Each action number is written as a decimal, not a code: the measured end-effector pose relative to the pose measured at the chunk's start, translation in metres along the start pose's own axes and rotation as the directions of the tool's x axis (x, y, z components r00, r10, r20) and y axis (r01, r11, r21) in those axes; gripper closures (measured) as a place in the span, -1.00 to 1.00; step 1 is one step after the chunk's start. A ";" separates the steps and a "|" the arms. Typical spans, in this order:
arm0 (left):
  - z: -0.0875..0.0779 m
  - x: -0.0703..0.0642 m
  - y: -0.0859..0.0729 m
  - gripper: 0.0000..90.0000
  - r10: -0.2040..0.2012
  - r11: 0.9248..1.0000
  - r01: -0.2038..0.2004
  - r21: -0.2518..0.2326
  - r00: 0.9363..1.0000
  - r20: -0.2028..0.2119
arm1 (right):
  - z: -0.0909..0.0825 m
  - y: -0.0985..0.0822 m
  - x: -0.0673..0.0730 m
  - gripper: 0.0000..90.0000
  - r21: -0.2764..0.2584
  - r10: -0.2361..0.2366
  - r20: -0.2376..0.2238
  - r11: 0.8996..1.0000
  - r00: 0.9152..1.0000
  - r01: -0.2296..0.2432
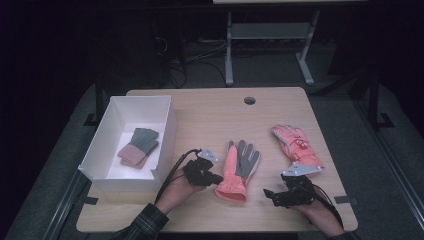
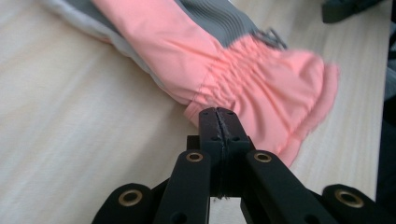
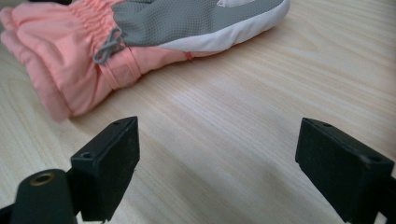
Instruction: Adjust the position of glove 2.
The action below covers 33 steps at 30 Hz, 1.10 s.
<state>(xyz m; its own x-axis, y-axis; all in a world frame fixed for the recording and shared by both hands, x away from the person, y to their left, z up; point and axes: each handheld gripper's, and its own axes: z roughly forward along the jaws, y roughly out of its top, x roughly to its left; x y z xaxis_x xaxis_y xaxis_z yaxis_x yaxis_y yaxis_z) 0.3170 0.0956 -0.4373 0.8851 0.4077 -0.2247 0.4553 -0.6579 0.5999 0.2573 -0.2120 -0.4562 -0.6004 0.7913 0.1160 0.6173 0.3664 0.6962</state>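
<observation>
1. The work looks like packing gloves into the white box [image 1: 165, 131], where a folded pair [image 1: 138, 147] already lies. The step in hand is the approach to the pink and grey glove [image 1: 238, 169], which lies flat on the table [image 1: 200, 112] between both hands.
2. Next, I judge, the left gripper [image 1: 212, 176] must open before it can take the cuff.
3. Its jaws are closed together, empty, with their tips just at the cuff's edge.
4. The right gripper [image 1: 270, 195] is wide open, holding nothing, near the glove.
</observation>
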 end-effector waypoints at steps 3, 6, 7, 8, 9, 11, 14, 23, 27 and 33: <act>0.002 -0.007 0.002 0.99 0.008 1.000 -0.008 -0.005 1.000 0.026 | 0.000 0.000 0.000 -0.70 -0.003 -0.005 0.000 1.000 1.000 0.005; 0.006 -0.013 0.005 0.99 0.022 1.000 -0.022 -0.010 0.999 0.048 | -0.001 0.000 -0.003 -0.70 -0.007 0.006 0.005 1.000 1.000 -0.006; 0.007 -0.015 0.006 0.99 0.025 1.000 -0.025 -0.011 0.998 0.053 | -0.002 0.000 -0.004 -0.70 -0.006 0.006 0.004 1.000 1.000 -0.006; 0.009 -0.016 0.007 0.99 0.035 0.999 -0.034 -0.009 0.998 0.057 | -0.003 0.000 -0.005 -0.70 -0.007 0.003 0.003 1.000 1.000 -0.003; 0.011 -0.018 0.008 0.99 0.031 0.999 -0.030 -0.014 0.998 0.062 | -0.004 -0.001 -0.006 -0.70 -0.012 0.004 0.004 1.000 1.000 -0.004; 0.015 -0.021 0.009 0.99 0.045 0.999 -0.044 -0.009 0.997 0.067 | -0.005 0.000 -0.006 -0.70 -0.007 0.006 0.011 1.000 1.000 -0.006; 0.020 -0.025 0.012 0.99 0.061 0.998 -0.061 -0.005 0.995 0.074 | -0.011 0.001 -0.006 -0.70 0.002 0.006 -0.004 1.000 1.000 -0.006; 0.034 -0.034 0.026 0.99 0.086 0.996 -0.084 -0.018 0.991 0.101 | -0.018 -0.003 -0.006 -0.70 0.005 -0.021 -0.022 1.000 1.000 0.021; 0.042 -0.037 0.032 1.00 0.087 0.996 -0.085 -0.024 0.990 0.113 | -0.019 -0.003 -0.006 -0.70 0.014 -0.020 -0.039 1.000 0.999 0.021; 0.047 -0.039 0.036 0.99 0.111 0.994 -0.108 -0.031 0.987 0.115 | -0.019 -0.003 -0.004 -0.70 0.029 -0.053 -0.049 0.998 0.997 0.055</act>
<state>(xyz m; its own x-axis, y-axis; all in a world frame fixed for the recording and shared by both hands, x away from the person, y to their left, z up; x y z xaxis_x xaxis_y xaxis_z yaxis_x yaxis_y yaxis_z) 0.3033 0.0257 -0.4429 0.9355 0.2563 -0.2434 0.3534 -0.6780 0.6445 0.2479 -0.2256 -0.4449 -0.6568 0.7454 0.1137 0.5980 0.4231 0.6808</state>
